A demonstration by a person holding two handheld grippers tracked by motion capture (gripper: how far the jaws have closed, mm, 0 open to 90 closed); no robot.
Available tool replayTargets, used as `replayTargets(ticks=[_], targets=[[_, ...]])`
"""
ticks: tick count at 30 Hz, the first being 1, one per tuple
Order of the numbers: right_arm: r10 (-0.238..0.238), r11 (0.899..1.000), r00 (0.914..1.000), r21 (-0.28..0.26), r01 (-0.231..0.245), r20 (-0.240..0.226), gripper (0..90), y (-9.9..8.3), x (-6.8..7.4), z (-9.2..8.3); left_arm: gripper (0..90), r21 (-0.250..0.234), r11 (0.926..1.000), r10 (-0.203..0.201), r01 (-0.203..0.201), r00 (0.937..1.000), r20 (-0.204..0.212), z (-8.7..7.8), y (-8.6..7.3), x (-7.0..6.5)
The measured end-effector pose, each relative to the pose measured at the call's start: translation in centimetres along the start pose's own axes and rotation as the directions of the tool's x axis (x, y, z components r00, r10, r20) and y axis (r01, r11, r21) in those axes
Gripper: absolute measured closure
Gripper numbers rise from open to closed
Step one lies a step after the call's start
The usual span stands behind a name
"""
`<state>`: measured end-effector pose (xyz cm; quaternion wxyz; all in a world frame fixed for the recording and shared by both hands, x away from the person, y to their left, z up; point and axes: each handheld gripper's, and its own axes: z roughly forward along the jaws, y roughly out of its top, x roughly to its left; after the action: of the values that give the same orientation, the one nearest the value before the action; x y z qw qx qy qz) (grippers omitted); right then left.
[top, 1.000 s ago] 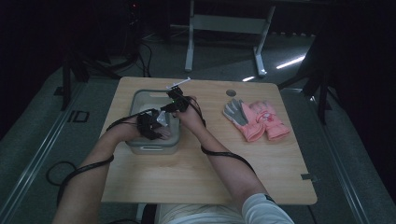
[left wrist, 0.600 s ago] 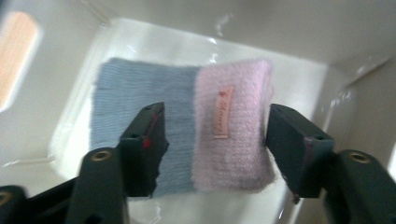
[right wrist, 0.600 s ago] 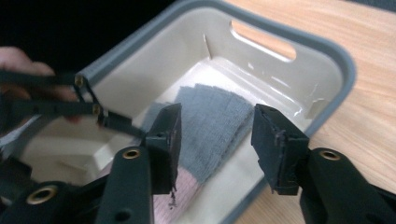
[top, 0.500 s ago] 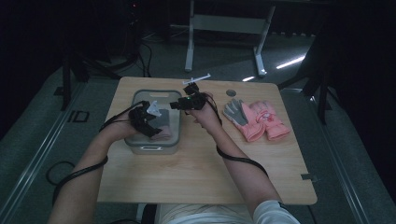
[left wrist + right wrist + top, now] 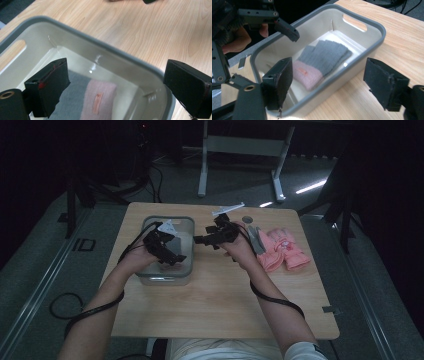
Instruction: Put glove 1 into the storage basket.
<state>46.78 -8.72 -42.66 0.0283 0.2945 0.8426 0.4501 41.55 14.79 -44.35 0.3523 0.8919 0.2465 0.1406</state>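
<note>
- While both grippers stand clear of the bin, the wooden surface [image 5: 220, 300] carries everything in play: the bin toward its left half and a pile of gloves toward its right edge, well apart from each other.
- The grey-rimmed bin [image 5: 167, 279] sits flat with its cream interior open upward and cut-out handles in its end walls, which leaves its floor free for loading from above.
- The remaining gloves [image 5: 280, 251], pink with some grey, lie heaped at the right of the surface; by judgement they are stock still to be moved into the bin.
- The folded glove [image 5: 322, 63], grey with a pink cuff, lies flat on the bin floor, touched by neither gripper; it appears deliberately deposited there.
- The left gripper [image 5: 167, 254] hangs over the bin. Its jaws have just been opening and now stand wide with nothing between them, the glove lying loose beneath, consistent with a release.
- The right gripper [image 5: 202, 240] is held just beside the bin's right wall, pointing across it. Its jaws have likewise just been opening and are empty, so it is free, by judgement, to go to the heap next.
</note>
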Motion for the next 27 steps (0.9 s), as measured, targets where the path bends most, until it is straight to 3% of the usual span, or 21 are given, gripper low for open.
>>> replayTargets(ticks=[6, 8, 15, 17, 19, 23, 27], targets=[[0.015, 1.0, 0.9996, -0.014, -0.014, 0.025, 22.9, -1.5, -0.9, -1.8, 3.1, -0.027, 0.9994, 0.021, -0.02, 0.9998, 0.009, 0.9, 1.1, -1.9], [0.005, 1.0, 0.999, -0.023, -0.004, 0.045, 22.5, -1.9, -1.2, -2.3, 3.1, -0.042, 0.9988, 0.024, -0.023, 0.9992, 0.031, 1.0, 1.4, -2.3], [-0.046, 0.998, 0.9962, -0.047, 0.049, 0.074, 18.4, -3.5, -2.4, -4.5, 3.1, -0.083, 0.9954, 0.053, -0.049, 0.9973, 0.051, 1.3, 2.6, -4.2], [-0.043, 0.999, 0.9972, -0.005, 0.043, 0.061, 19.5, -3.9, -2.6, -5.0, 3.1, -0.096, 0.9936, 0.065, -0.06, 0.9967, 0.049, 1.6, 2.9, -4.9], [-0.003, 0.999, 0.9998, 0.032, 0.002, 0.019, 19.2, -4.3, -2.9, -5.5, 3.1, -0.102, 0.9929, 0.068, -0.061, 0.9958, 0.062, 2.0, 3.0, -5.5], [0.018, 1.0, 0.9997, 0.015, -0.019, 0.017, 14.2, -5.0, -3.3, -6.7, 2.9, -0.08, 0.9925, 0.098, -0.092, 0.9926, 0.072, 3.0, 3.3, -6.8], [0.052, 0.997, 0.9984, -0.054, -0.053, -0.022, 12.9, -5.7, -3.9, -8.2, 3.0, -0.079, 0.9914, 0.113, -0.104, 0.9871, 0.113, 3.8, 3.6, -7.9]])
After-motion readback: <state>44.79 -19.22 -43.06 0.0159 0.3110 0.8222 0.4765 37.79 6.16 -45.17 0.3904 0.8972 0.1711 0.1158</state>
